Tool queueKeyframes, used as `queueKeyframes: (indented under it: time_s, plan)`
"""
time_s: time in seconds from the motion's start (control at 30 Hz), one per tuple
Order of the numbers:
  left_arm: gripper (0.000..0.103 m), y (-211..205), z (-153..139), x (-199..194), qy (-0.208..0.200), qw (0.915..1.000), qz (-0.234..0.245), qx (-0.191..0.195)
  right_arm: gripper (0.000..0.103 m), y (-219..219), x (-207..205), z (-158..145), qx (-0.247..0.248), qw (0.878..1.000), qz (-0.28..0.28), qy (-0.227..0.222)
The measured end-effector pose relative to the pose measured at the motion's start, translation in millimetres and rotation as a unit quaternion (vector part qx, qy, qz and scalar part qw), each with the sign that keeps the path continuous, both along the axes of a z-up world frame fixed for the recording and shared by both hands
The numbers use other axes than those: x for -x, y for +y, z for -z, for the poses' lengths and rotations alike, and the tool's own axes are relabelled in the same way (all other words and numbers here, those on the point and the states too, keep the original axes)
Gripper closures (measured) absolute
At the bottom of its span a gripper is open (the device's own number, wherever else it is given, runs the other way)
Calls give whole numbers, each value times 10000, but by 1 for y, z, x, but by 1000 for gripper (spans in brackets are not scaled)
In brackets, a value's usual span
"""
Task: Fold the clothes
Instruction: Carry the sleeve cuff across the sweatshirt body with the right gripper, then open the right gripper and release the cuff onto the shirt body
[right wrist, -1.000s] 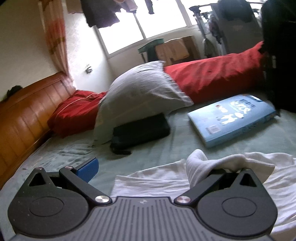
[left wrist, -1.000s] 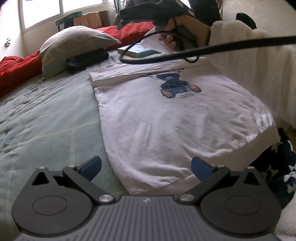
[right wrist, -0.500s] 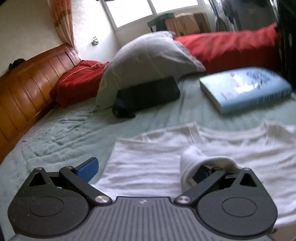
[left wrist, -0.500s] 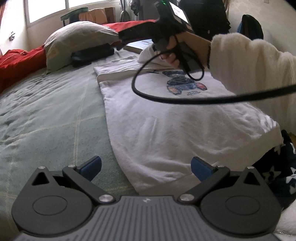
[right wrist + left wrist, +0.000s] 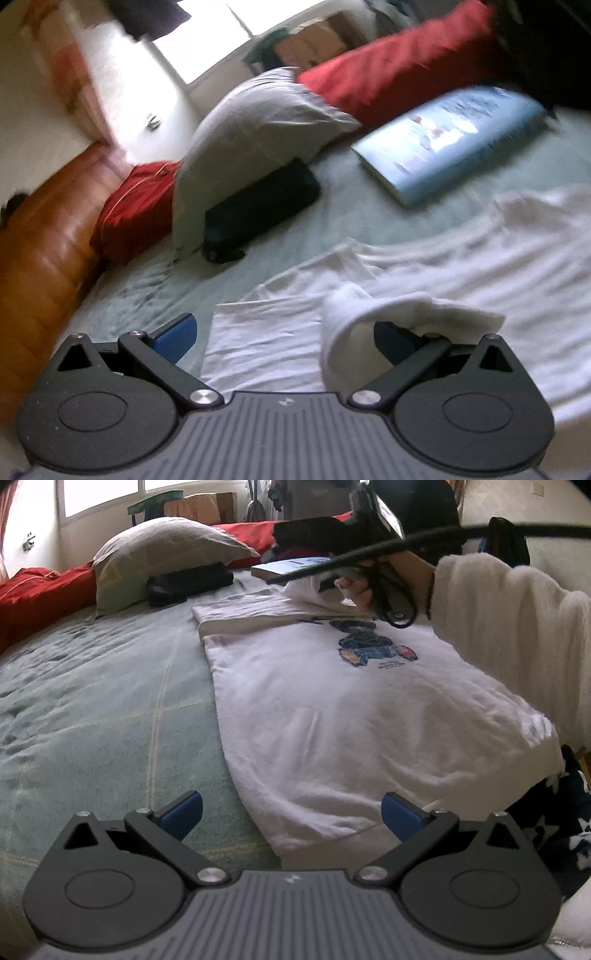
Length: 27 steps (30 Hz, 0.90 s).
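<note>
Right wrist view: the right gripper (image 5: 282,338) gapes wide, a loop of white sleeve (image 5: 373,314) draped over one finger, though blur makes any grip uncertain. The left gripper (image 5: 291,810) hangs released at the bed's near edge, straddling the hem. The white t-shirt (image 5: 332,709) lies flat, long axis running away towards the pillow (image 5: 162,554); the right hand (image 5: 373,583) sits nearer the collar.

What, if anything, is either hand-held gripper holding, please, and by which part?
Neither is clamped on anything. A fold of the white T-shirt, near its collar, is draped over one finger of the open right hand-held gripper.
</note>
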<state>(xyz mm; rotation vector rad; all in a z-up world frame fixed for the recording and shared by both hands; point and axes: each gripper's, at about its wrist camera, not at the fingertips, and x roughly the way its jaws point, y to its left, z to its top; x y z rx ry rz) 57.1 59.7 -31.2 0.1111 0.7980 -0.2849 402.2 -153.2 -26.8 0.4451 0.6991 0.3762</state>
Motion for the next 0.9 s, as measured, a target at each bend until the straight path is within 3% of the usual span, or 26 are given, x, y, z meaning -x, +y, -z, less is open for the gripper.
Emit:
queueKeyframes:
  time_s: [0.1, 0.2, 0.33, 0.43, 0.5, 0.67, 0.9]
  plan:
    - [1, 3, 1, 0, 6, 10000, -35, 41, 0, 31, 0, 0, 522, 9970, -568, -41]
    - [1, 8, 1, 1, 2, 9999, -83, 69, 0, 42, 2, 11, 746, 9943, -746, 140]
    - [1, 13, 0, 1, -39, 9998, -88, 148, 0, 9, 8, 25, -94, 9981, -395, 455]
    - [1, 14, 1, 0, -53, 9998, -88, 172, 0, -22, 13, 27, -852, 9947, 105, 566]
    - [1, 14, 2, 0, -51, 9998, -80, 196, 0, -34, 12, 27, -1076, 9918, 414, 553]
    - [1, 14, 2, 2, -34, 9998, -38, 206, 0, -24, 4, 19, -1001, 9930, 536, 328]
    - [1, 14, 3, 2, -4, 9998, -92, 168, 0, 34, -3, 4, -689, 9963, -506, 28]
